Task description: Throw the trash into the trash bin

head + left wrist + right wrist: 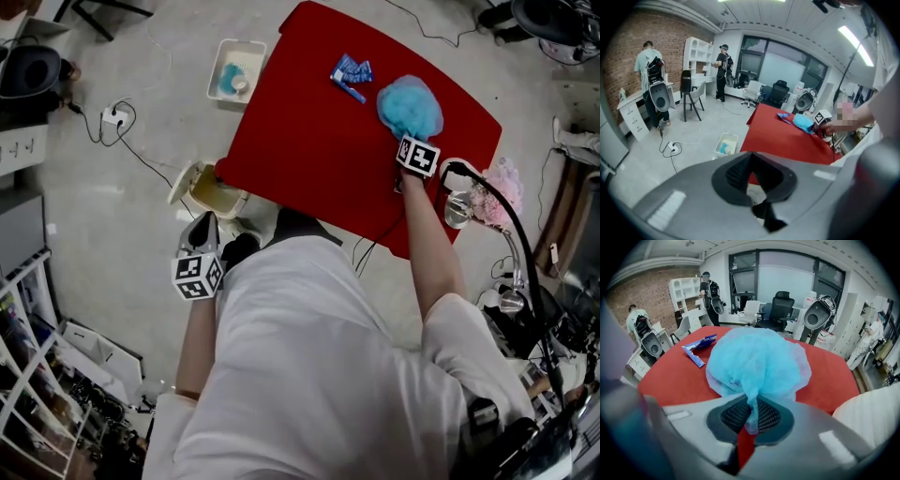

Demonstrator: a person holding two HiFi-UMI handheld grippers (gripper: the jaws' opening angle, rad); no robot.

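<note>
Place: probably an office-lab | cues: office chairs; white shelves; brick wall

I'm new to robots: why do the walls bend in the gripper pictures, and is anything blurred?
Both gripper views: wide-angle lenses bend straight lines and darken corners. Right gripper view: the fluffy light-blue mesh cap is sharp, the near grey jaws soft. Left gripper view: the ceiling light strip glares white. Head view: straighter.
</note>
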